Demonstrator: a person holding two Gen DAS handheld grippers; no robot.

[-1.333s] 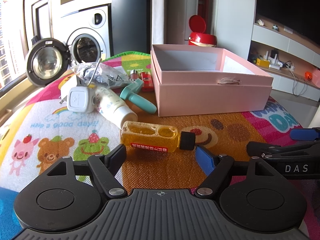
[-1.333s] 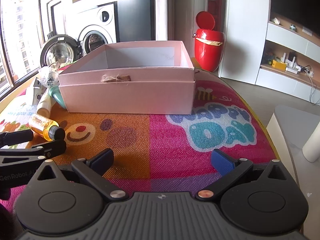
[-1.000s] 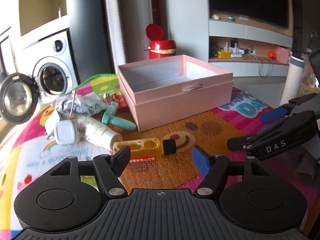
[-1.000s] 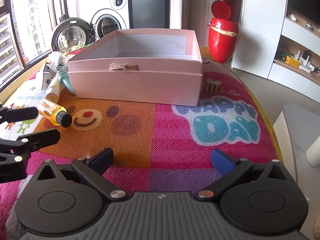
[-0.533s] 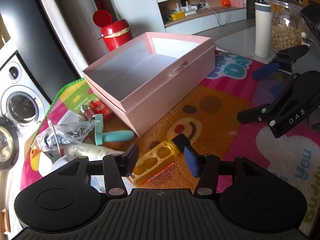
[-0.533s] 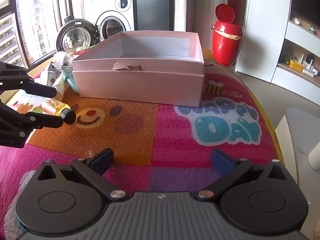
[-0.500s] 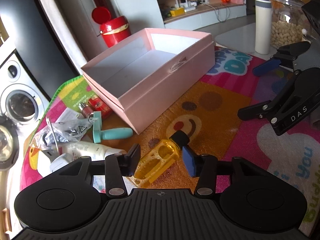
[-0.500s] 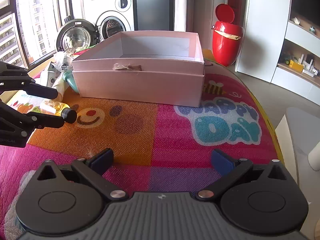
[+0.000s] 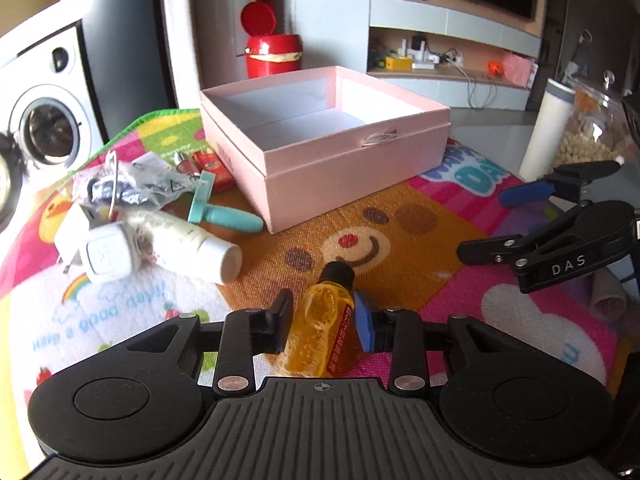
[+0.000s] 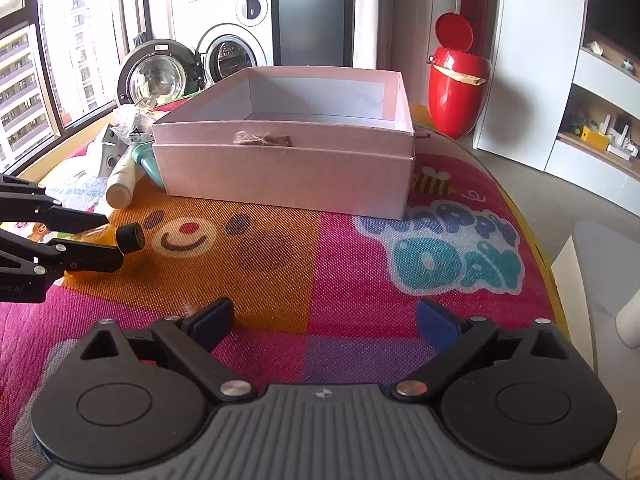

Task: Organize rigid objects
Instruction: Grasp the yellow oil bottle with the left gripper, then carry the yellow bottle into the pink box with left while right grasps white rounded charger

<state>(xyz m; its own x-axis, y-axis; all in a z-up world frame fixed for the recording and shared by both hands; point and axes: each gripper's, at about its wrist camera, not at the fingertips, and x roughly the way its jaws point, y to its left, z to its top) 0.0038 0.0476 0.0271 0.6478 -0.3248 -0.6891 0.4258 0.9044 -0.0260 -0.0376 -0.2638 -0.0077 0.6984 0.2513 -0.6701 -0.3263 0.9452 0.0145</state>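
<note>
The small amber liquid-filled plastic bottle with a black cap (image 9: 324,320) is being closed on mid-body by the left hand-held gripper (image 9: 326,320), cap toward twelve o'clock. It is judged light, stiff and slippery. The right hand-held gripper (image 10: 324,320) is closing slightly, empty. At twelve o'clock, the open pink cardboard box (image 9: 352,160) is waiting.

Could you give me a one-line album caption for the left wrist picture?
Left gripper, jaws closing around an amber bottle on the play mat, before an open pink box.
</note>
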